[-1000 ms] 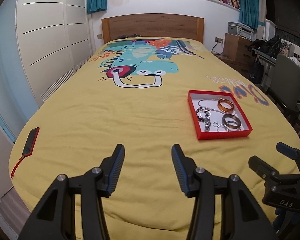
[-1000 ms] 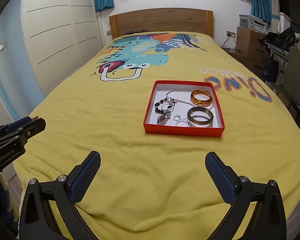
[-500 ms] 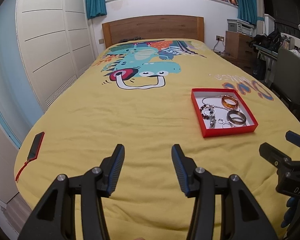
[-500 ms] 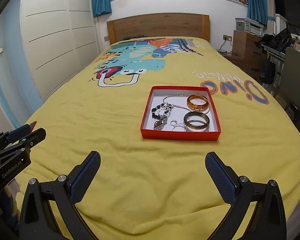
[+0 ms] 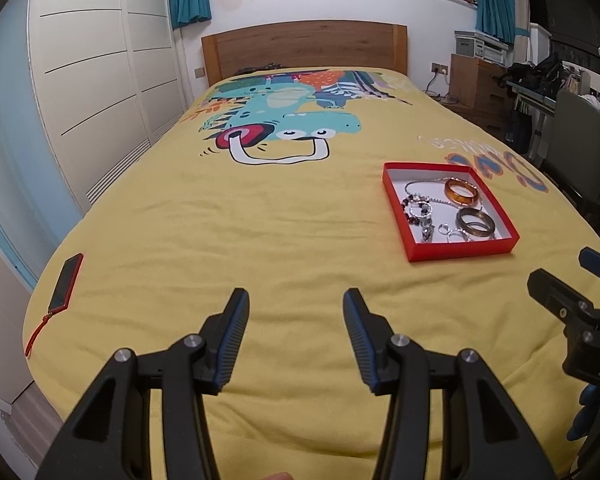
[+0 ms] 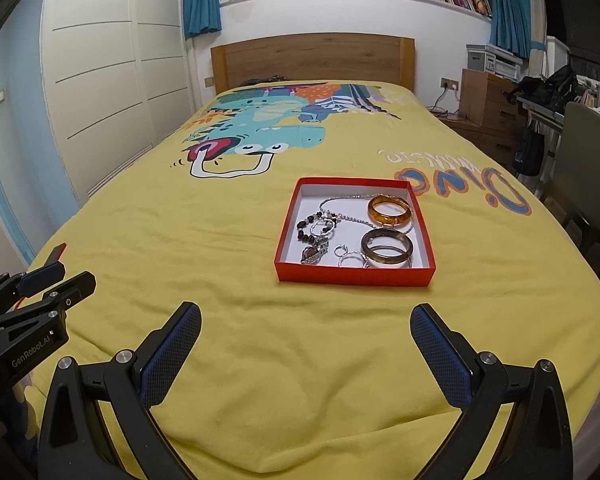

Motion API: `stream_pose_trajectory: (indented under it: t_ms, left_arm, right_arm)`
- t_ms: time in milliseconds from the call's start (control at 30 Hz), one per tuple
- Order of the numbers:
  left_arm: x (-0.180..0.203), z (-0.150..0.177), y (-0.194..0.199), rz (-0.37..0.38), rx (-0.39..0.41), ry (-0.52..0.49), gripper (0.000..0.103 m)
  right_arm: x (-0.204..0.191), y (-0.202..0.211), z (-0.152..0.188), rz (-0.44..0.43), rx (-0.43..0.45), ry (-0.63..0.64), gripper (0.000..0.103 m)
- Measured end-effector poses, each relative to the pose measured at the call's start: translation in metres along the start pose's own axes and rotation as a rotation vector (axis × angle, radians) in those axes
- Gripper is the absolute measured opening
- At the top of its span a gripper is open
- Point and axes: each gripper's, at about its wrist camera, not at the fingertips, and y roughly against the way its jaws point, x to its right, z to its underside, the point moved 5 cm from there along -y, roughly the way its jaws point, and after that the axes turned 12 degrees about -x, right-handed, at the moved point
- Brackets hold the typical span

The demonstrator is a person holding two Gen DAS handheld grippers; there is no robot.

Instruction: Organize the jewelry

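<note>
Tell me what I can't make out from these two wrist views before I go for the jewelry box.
- Small silver rings in the red box: too small to count, both views.
- Beaded piece and chain: tangled; right wrist view cannot separate them.
- Dark bangle: left wrist view, the box's near wall hides its lower edge.
- Right gripper: left wrist view cuts it off at the frame edge.
- Red phone: right wrist view, left gripper covers it.

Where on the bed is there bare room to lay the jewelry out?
Bare yellow cover between the red box and both tongs, and left of the box toward the phone. Inside the box it is crowded, bangles and chains touching.
</note>
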Motion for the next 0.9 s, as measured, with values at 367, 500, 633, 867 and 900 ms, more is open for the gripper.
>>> stream_pose_trajectory:
  t_ms: [367,500,633,867,900]
  left_arm:
    - [-0.007,0.006,-0.016,0.012,-0.037,0.0,0.047]
    - [-0.008,0.009,-0.02,0.01,-0.048,-0.003,0.047]
    - [-0.008,0.011,-0.022,0.009,-0.055,-0.004,0.047]
    - [-0.007,0.013,-0.021,0.009,-0.063,-0.009,0.047]
    - [-0.007,0.013,-0.021,0.008,-0.063,-0.01,0.047]
  right_arm:
    - [-0.007,-0.006,0.001,0.004,-0.011,0.004,0.102]
    - [-0.008,-0.01,0.003,0.006,-0.024,0.001,0.102]
    - [-0.008,-0.013,0.005,0.005,-0.035,0.001,0.102]
    - [-0.004,-0.016,0.008,0.001,-0.05,-0.008,0.102]
    - [-0.003,-0.016,0.009,-0.001,-0.05,-0.011,0.102]
